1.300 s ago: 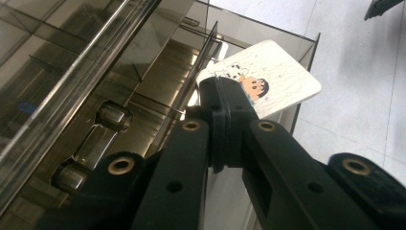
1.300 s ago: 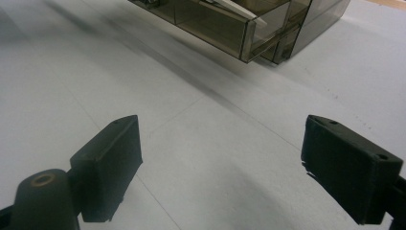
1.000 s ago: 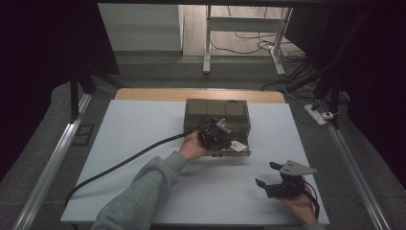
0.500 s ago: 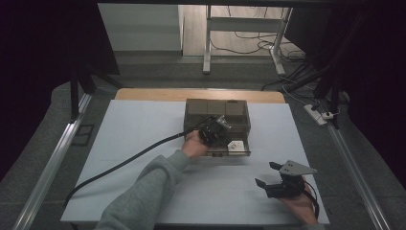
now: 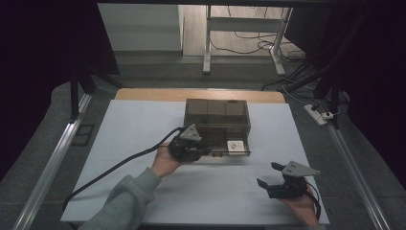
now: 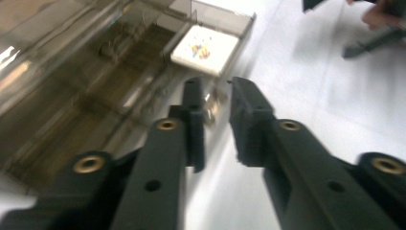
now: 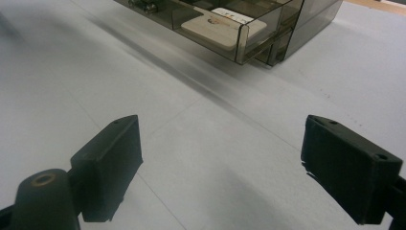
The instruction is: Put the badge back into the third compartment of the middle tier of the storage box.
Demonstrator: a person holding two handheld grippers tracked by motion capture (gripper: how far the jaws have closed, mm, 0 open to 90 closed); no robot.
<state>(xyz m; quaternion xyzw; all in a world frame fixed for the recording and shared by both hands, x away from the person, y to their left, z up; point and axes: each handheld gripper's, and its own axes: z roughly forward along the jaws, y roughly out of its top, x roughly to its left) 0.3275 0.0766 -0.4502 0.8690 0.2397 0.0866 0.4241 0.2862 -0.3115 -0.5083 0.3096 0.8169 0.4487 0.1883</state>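
Note:
A smoky see-through drawer box (image 5: pixel 216 115) stands mid-table. Its lower right drawer (image 5: pixel 245 153) is pulled out, and a white card (image 5: pixel 234 145) (image 6: pixel 206 43) (image 7: pixel 220 26) lies in it. My left gripper (image 5: pixel 207 149) (image 6: pixel 215 86) hovers at the box's front left and points along the drawer fronts. Its jaws have just been opening and stand a little apart. A small shiny handle (image 6: pixel 210 103) shows just past the tips, with no pad pressing on it. My right gripper (image 5: pixel 268 175) (image 7: pixel 222 132) rests near the table's front right, wide open with nothing in it.
A white mat (image 5: pixel 143 129) covers the table, with a strip of wood (image 5: pixel 143 94) showing along the far edge. The left gripper's black cable (image 5: pixel 110 170) trails across the mat to the front left. Metal rails (image 5: pixel 52 163) run along both sides.
My left gripper has drawn back from the box's front toward the left and the near side, and its jaws have parted. The right gripper has stayed put.

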